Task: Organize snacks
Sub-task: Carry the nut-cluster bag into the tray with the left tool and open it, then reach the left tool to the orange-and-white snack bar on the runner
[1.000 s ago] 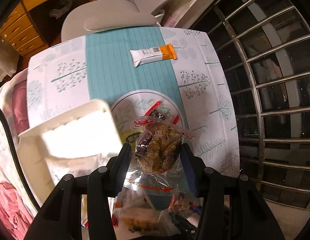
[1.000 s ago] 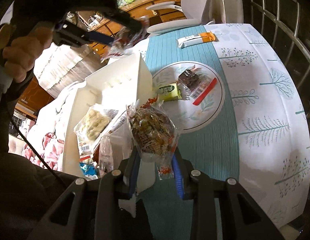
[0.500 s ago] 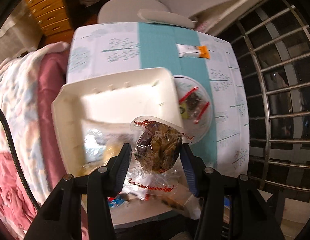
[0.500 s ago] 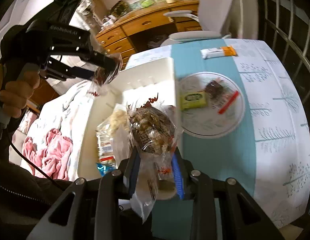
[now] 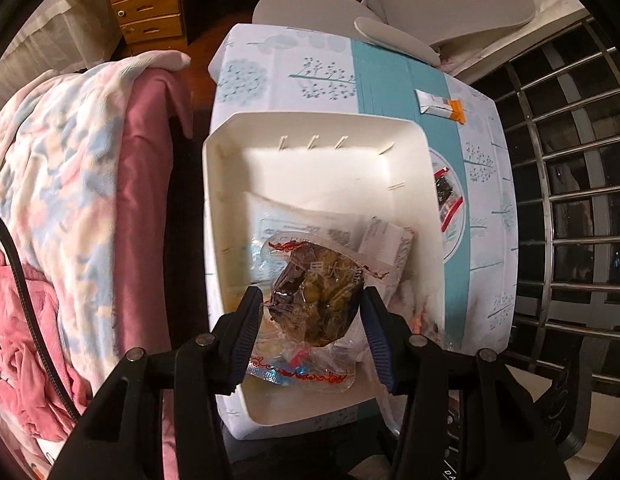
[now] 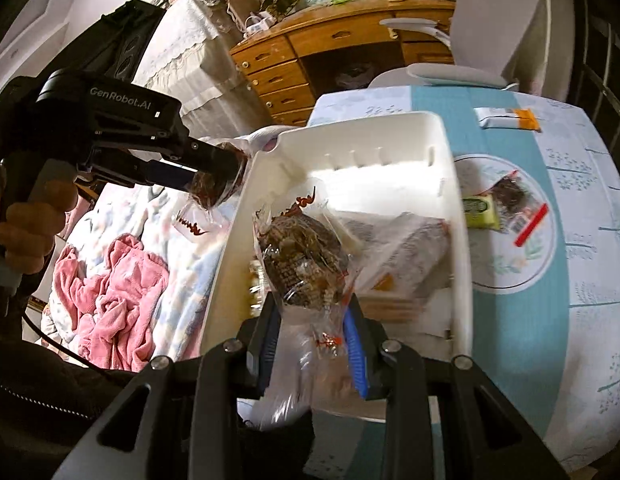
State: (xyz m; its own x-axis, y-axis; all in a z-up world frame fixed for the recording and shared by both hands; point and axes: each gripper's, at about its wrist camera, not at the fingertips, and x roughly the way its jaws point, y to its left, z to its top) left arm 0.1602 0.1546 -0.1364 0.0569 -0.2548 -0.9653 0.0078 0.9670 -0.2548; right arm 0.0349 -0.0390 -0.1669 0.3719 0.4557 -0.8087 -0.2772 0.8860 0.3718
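Observation:
My left gripper (image 5: 313, 304) is shut on a clear snack bag (image 5: 318, 300) of brown dried food and holds it above the white bin (image 5: 310, 128). In the right wrist view the left gripper (image 6: 219, 174) with its bag (image 6: 213, 184) hangs at the bin's left rim. My right gripper (image 6: 312, 312) is shut on a second clear snack bag (image 6: 301, 264) over the white bin (image 6: 458, 240). Several packets (image 5: 330, 224) lie in the bin. A round plate (image 6: 550, 272) to its right holds a green packet (image 6: 480, 212) and a dark packet (image 6: 514, 196).
An orange-and-white bar (image 6: 508, 118) lies on the teal runner at the far side of the table. A grey chair (image 5: 438, 4) stands behind the table. A bed with pink blankets (image 5: 69, 208) lies left of the table. Window bars (image 5: 570, 184) line the right.
Both grippers have swung left with their bags, from over the plate to over the white bin. The left gripper has risen and now looks down into the bin.

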